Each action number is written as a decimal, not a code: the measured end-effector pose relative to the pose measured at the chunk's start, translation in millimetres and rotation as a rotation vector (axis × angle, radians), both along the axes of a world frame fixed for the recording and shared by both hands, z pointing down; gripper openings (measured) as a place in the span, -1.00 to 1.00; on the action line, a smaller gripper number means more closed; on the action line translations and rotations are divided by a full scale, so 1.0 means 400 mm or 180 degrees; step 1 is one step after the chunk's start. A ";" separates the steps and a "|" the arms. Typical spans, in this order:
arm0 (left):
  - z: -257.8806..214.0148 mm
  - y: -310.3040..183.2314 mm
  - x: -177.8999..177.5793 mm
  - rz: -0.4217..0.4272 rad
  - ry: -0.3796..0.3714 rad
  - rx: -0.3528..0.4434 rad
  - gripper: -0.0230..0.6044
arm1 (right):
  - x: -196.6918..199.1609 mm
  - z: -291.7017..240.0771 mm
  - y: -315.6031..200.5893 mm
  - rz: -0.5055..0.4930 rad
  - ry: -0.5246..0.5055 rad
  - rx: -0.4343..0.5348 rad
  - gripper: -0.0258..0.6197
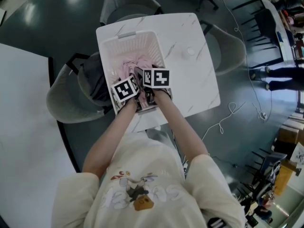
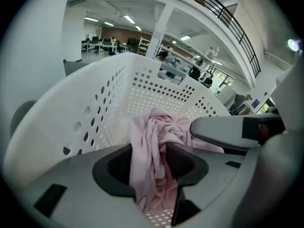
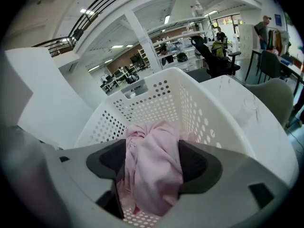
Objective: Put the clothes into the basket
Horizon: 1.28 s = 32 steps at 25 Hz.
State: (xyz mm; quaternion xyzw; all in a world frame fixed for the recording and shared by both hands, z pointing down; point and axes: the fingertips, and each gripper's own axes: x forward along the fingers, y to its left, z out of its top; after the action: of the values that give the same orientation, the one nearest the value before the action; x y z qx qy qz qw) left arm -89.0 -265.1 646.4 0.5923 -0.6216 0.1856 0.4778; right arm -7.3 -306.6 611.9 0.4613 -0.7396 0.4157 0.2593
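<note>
- The white perforated basket (image 1: 110, 46) stands on the marble bench (image 1: 194, 75), and the pink garment (image 1: 135, 63) is already inside it, bunched toward the near end.
- The left gripper (image 2: 148, 163) has its fingers (image 2: 116, 167) clamped on a narrow hanging fold of that garment. The cloth fills the gap between the pads and trails down toward the basket floor.
- The right gripper (image 3: 152, 167) holds a much thicker wad of the same garment. Its fingers (image 3: 199, 167) stand wide, yet cloth presses against both pads.
- Both grippers sit close together over the near end of the basket, pointing down into it.
- Likely step: letting the garment go so that it settles in the basket.
- Risk one — if only one gripper lets go, the other may drag the cloth back up and over the rim when it lifts away.
- Risk two — a fold could snag on a pad or in the gap behind it, so the garment rides out with the gripper.
- Risk three — a sideways pull on the caught cloth might shift or tip the light basket toward the bench edge.
- What looks like a dark cloth (image 1: 92, 82) lies on the chair (image 1: 61, 103) left of the basket; if it counts as clothes, the task is not finished.
</note>
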 end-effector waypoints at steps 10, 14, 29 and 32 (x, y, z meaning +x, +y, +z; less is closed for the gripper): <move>-0.048 0.027 0.007 -0.0110 0.0150 0.0096 -0.28 | 0.021 -0.045 0.026 0.0138 -0.0211 0.0064 0.11; -0.085 0.031 0.019 -0.0111 0.0176 0.0203 -0.28 | 0.027 -0.063 0.041 0.0132 -0.0282 0.0082 0.11; -0.185 0.071 0.037 -0.0084 0.0100 0.0537 -0.28 | 0.052 -0.117 0.117 0.0055 -0.0526 0.0148 0.11; -0.204 0.087 0.047 -0.0057 0.0073 0.0611 -0.29 | 0.054 -0.133 0.138 0.0004 -0.0566 0.0189 0.11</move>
State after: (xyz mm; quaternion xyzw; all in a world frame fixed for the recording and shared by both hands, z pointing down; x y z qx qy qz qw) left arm -70.3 -230.3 564.9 0.6318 -0.6363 0.1141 0.4276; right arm 14.2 -251.4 558.7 0.4305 -0.7715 0.4330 0.1786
